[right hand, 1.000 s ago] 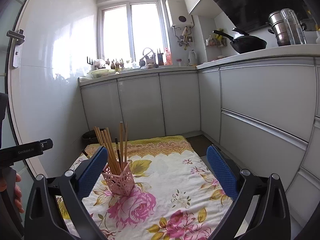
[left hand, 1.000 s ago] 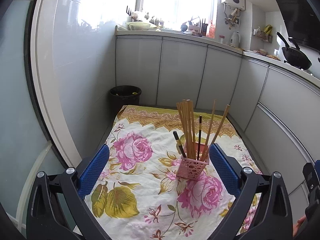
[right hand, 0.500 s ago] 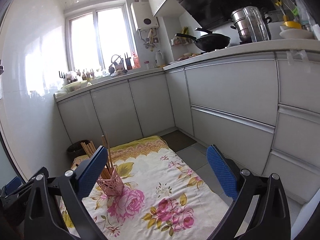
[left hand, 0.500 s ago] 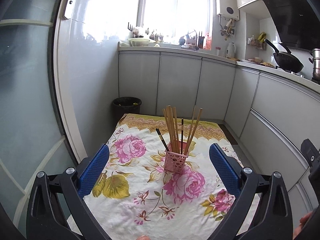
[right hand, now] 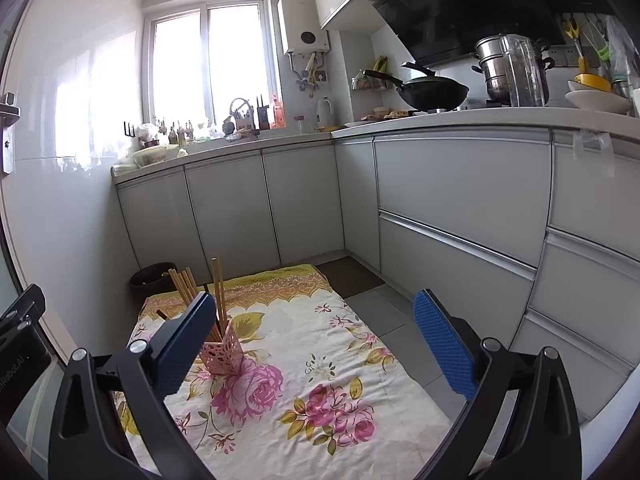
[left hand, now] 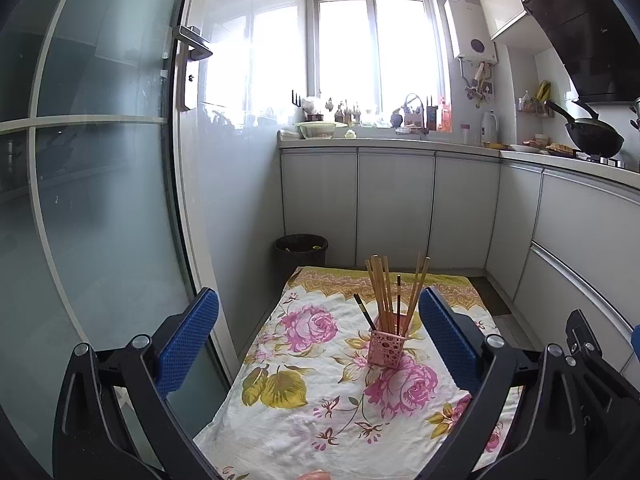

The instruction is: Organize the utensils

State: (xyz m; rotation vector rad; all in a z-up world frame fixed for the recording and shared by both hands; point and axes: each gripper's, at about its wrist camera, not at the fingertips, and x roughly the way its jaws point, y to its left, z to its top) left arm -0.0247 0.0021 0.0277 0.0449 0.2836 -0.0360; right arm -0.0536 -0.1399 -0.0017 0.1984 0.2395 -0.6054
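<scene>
A pink perforated holder (left hand: 386, 347) stands upright on a floral cloth (left hand: 320, 408) spread on the floor. It holds several wooden chopsticks (left hand: 380, 292) and a few dark ones. My left gripper (left hand: 318, 328) is open and empty, raised well back from the holder. In the right wrist view the holder (right hand: 223, 351) sits partly behind the left finger. My right gripper (right hand: 316, 340) is open and empty, high above the cloth (right hand: 320, 360).
A black waste bin (left hand: 301, 249) stands at the cloth's far left corner. Grey cabinets (right hand: 460, 208) line the back and right. A glass door (left hand: 100, 200) stands at the left. A wok (right hand: 434, 90) and pots sit on the counter.
Both grippers have drawn back and risen away from the holder, which now looks smaller. Both stay open. The holder and chopsticks have not moved.
</scene>
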